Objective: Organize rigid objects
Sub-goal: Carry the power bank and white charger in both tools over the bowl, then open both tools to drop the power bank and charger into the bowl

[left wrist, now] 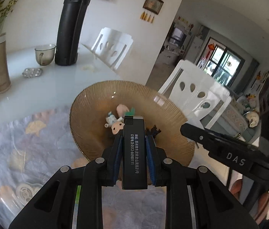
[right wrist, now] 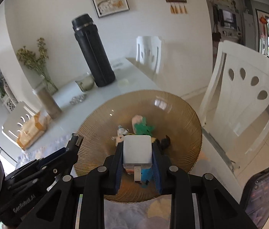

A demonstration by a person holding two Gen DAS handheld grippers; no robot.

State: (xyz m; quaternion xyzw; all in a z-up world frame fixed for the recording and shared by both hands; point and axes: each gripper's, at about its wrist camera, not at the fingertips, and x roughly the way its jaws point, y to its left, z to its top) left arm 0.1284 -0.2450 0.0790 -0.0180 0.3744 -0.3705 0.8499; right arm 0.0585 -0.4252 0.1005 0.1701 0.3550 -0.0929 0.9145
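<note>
A black lighter point(left wrist: 134, 148) with white lettering, a white charger point(right wrist: 137, 148), an amber ribbed bowl point(left wrist: 96, 103), and a lavender tablecloth point(left wrist: 20, 143) with pale leaves.

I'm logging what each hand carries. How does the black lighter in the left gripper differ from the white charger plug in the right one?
The lighter is black, long and slim, printed with white text; the charger plug is plain white, short and blocky. The lighter has a silver cap at its far end; the plug has a metal prong toward the camera. Both are clamped between jaws, the left gripper and right gripper, above the amber glass bowl.
</note>
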